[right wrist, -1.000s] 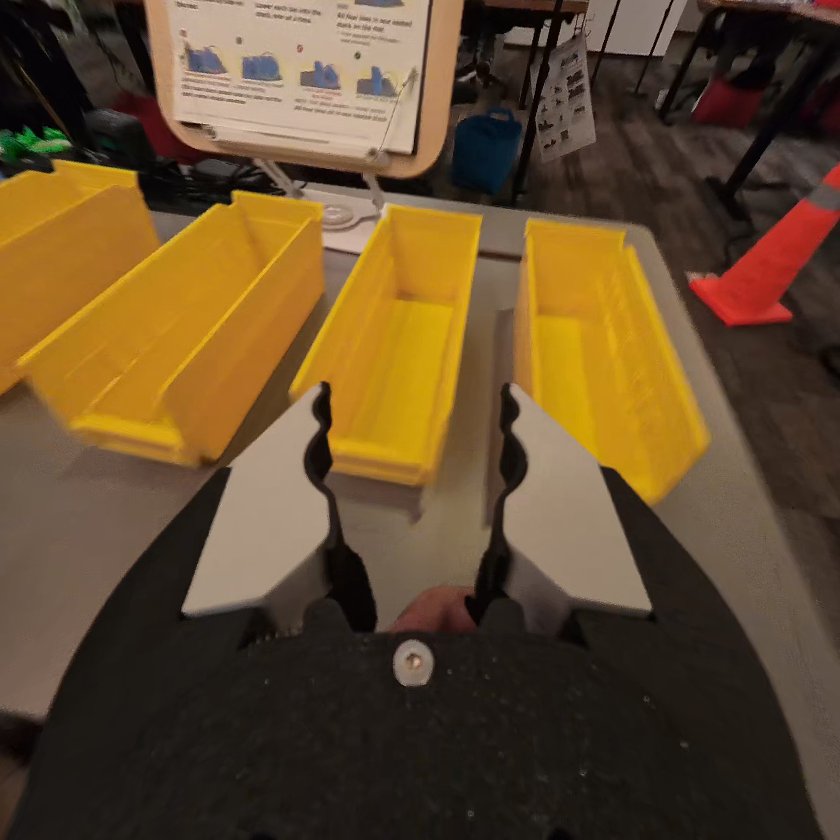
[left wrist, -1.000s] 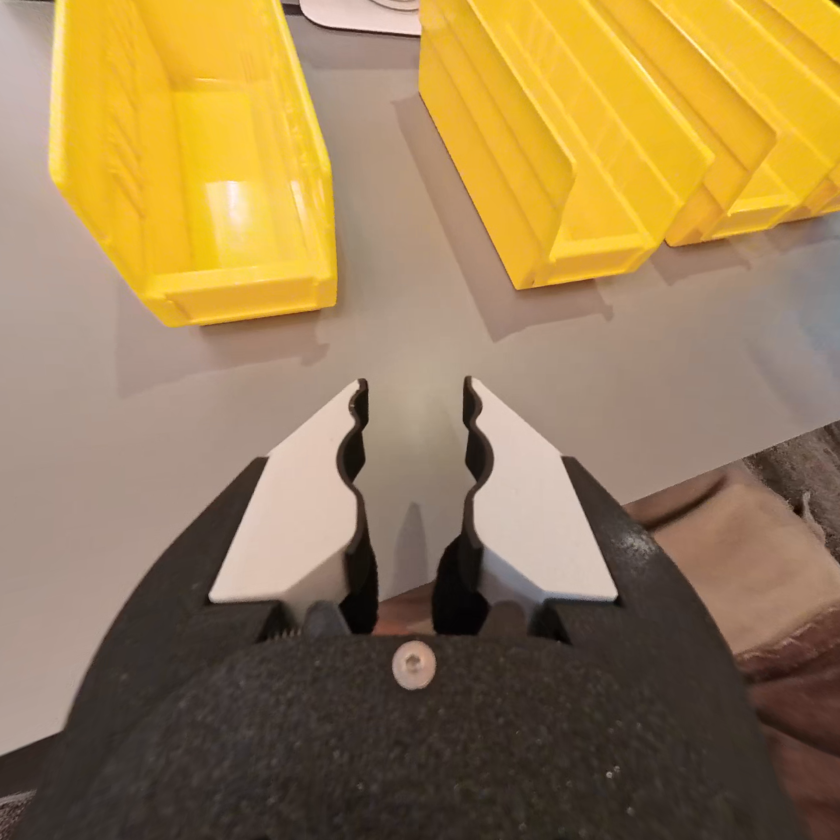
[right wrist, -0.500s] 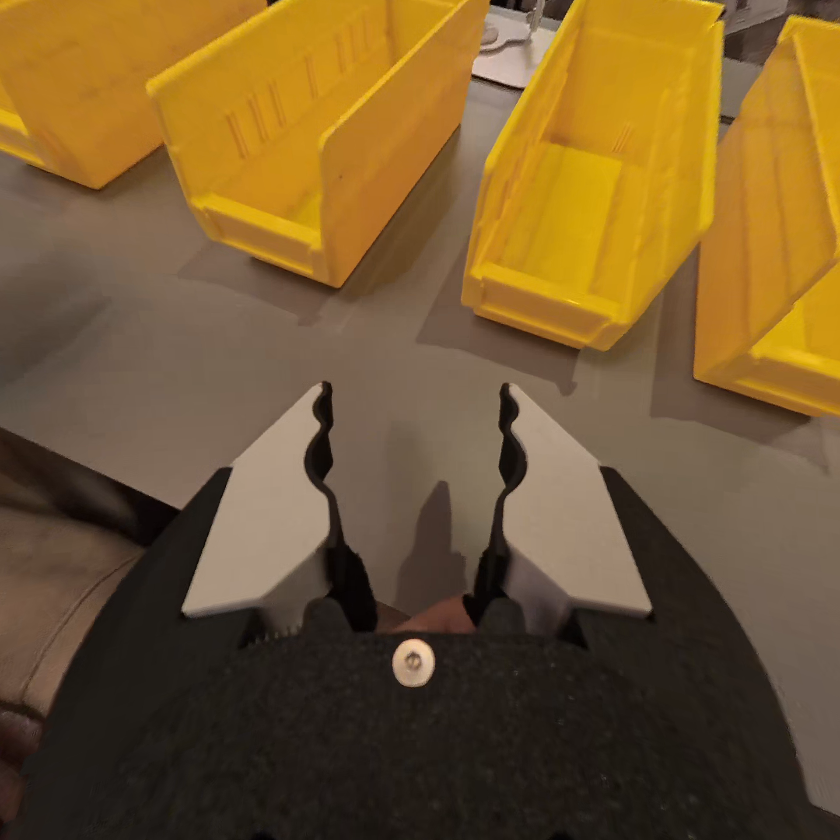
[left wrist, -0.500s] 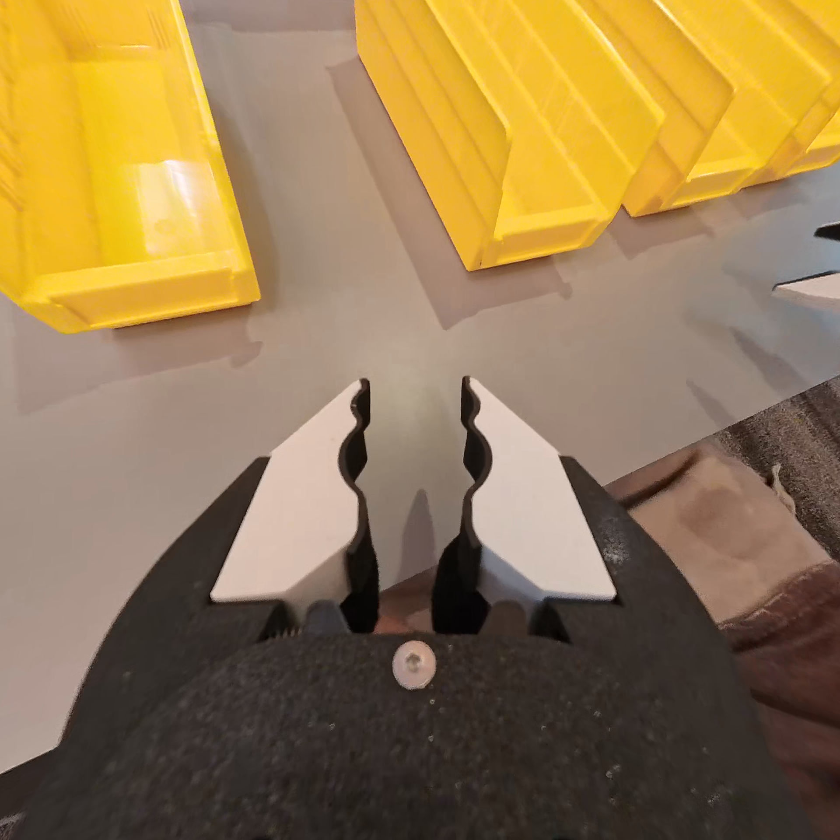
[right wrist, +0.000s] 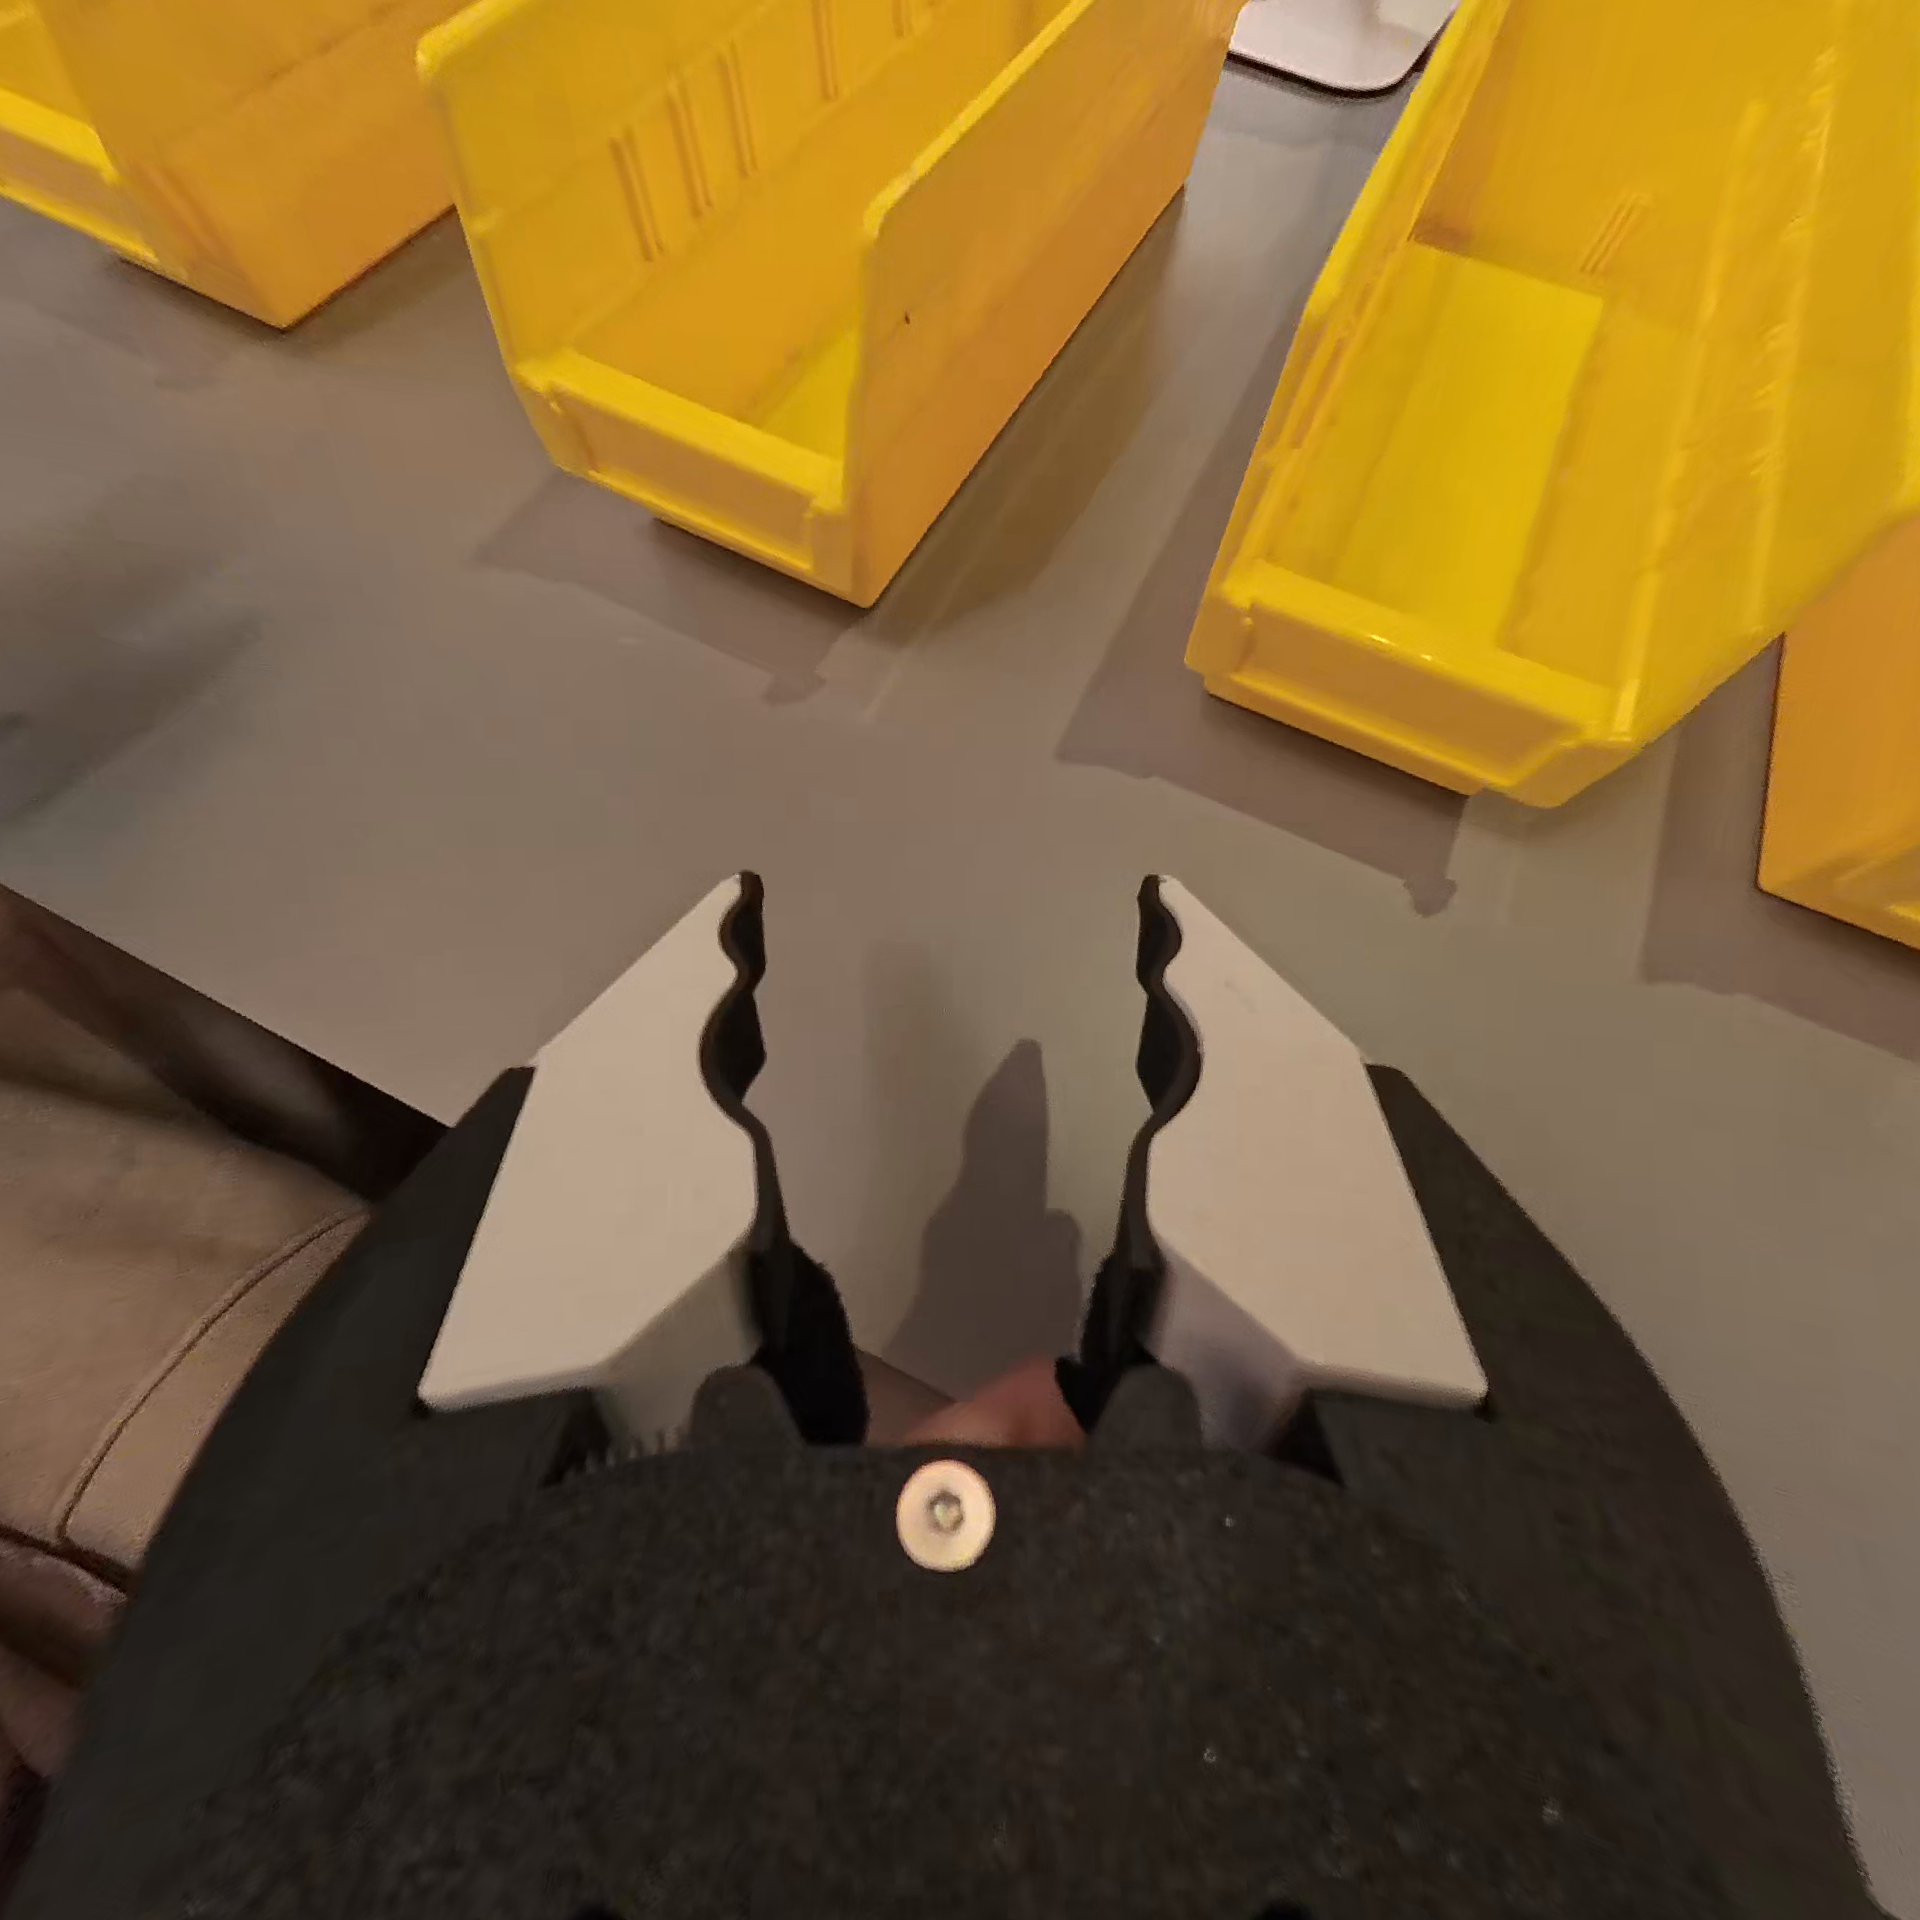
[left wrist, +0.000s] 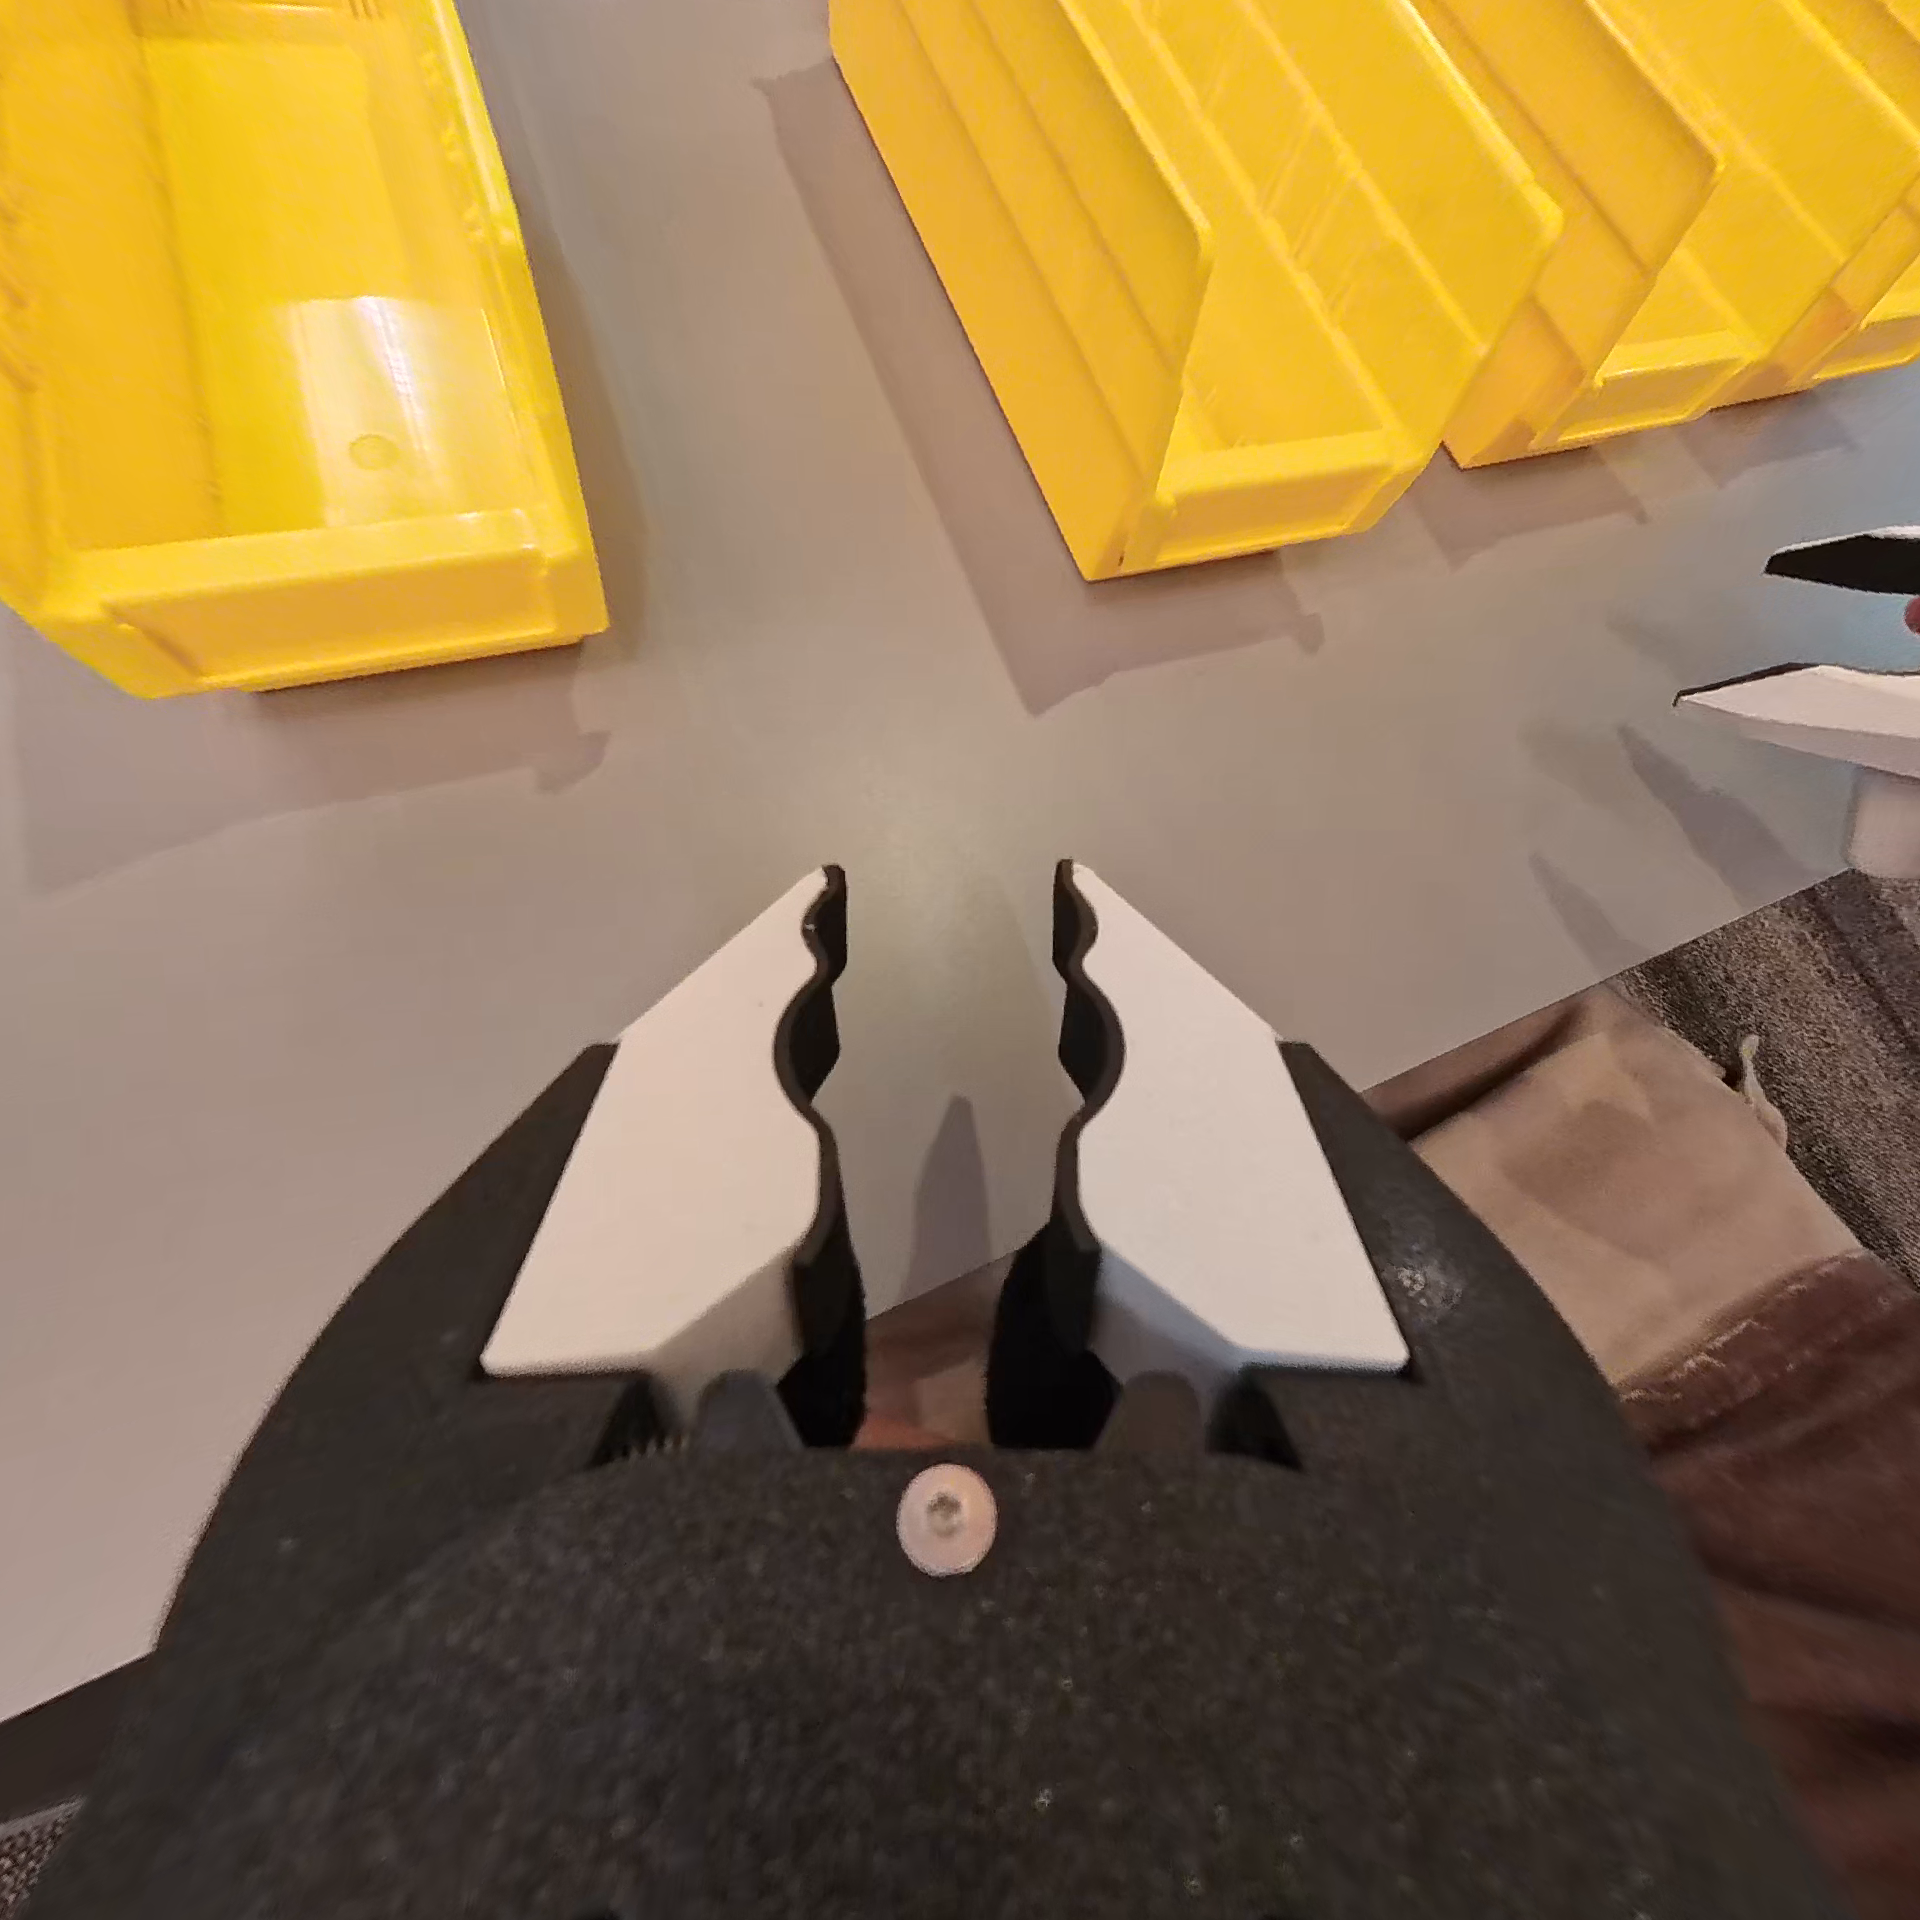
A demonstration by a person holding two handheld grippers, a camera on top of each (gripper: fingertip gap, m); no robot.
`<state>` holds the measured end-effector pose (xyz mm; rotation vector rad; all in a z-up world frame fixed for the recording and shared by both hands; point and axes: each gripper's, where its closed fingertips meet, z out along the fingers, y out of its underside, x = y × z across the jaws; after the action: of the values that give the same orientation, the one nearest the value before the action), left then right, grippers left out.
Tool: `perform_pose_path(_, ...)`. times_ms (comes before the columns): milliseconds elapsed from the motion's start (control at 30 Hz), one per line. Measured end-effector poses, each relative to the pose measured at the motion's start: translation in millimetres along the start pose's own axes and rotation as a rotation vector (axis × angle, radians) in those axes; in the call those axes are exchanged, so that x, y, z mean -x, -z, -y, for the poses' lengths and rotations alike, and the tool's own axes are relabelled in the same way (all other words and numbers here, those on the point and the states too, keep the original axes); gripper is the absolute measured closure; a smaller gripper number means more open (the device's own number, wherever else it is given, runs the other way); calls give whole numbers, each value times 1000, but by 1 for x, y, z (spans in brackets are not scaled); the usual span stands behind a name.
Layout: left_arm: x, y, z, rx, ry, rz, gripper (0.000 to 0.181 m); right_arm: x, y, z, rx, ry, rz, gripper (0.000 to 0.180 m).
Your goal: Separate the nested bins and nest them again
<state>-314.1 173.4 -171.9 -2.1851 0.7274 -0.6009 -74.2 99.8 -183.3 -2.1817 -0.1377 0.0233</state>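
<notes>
Several yellow open-front bins stand apart in a row on a grey table (left wrist: 883, 727). In the left wrist view one bin (left wrist: 281, 343) is at the upper left, another bin (left wrist: 1195, 270) at the upper middle, and more run off to the right. My left gripper (left wrist: 948, 883) is open and empty, above the table's near part. The right gripper (left wrist: 1860, 665) shows at that view's right edge. In the right wrist view my right gripper (right wrist: 945, 883) is open and empty, short of a bin (right wrist: 790, 281) and another bin (right wrist: 1538, 478).
The table's near edge runs under both grippers. A person's tan clothing (right wrist: 135, 1299) lies below it, also in the left wrist view (left wrist: 1621, 1174). A white flat base (right wrist: 1330, 42) sits behind the bins. Bare table lies between the bins and the edge.
Both grippers have drawn back and tilted down toward the table's near edge. The right one swung from a view of the room to the bin fronts. The right gripper entered the left view.
</notes>
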Motion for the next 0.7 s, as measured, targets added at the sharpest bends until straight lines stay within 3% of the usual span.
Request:
perform_pose_path(367,-7,-2,-4,21,-21,-10,143,-4,0,-6,24,-22,16,107)
perform_pose_path(500,-5,1,-6,35,0,-7,143,-6,1,0,7,-54,19,94)
perform_pose_path(633,-1,6,-4,17,48,-17,143,-77,23,27,77,-34,-219,75)
perform_pose_path(700,-3,5,-6,25,62,-40,143,-111,35,38,153,-7,-250,71)
